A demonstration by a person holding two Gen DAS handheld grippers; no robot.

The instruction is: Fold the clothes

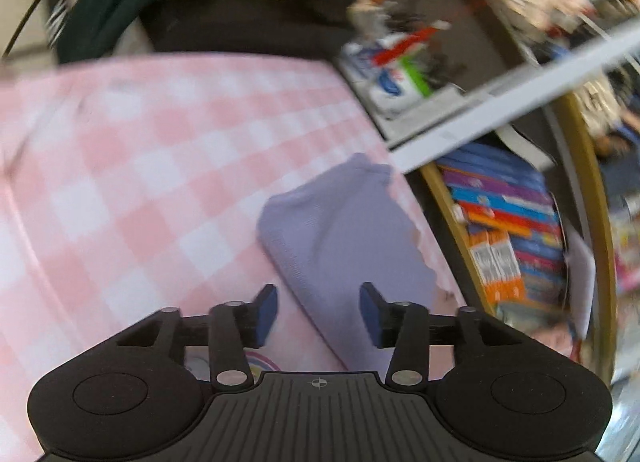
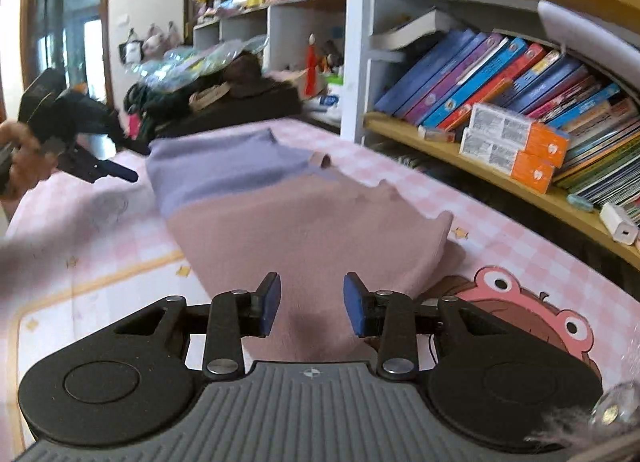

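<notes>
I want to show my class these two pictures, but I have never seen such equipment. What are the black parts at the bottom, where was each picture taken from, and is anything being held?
No robot here: a person holds a two-finger gripper in each hand, with a camera on each looking along its fingers. One picture shows the left gripper, the other the right gripper. Both stand open, holding nothing. Below them a folded garment, lilac and dusty pink, lies on a pink checked cloth. A bookshelf stands beside.
</notes>
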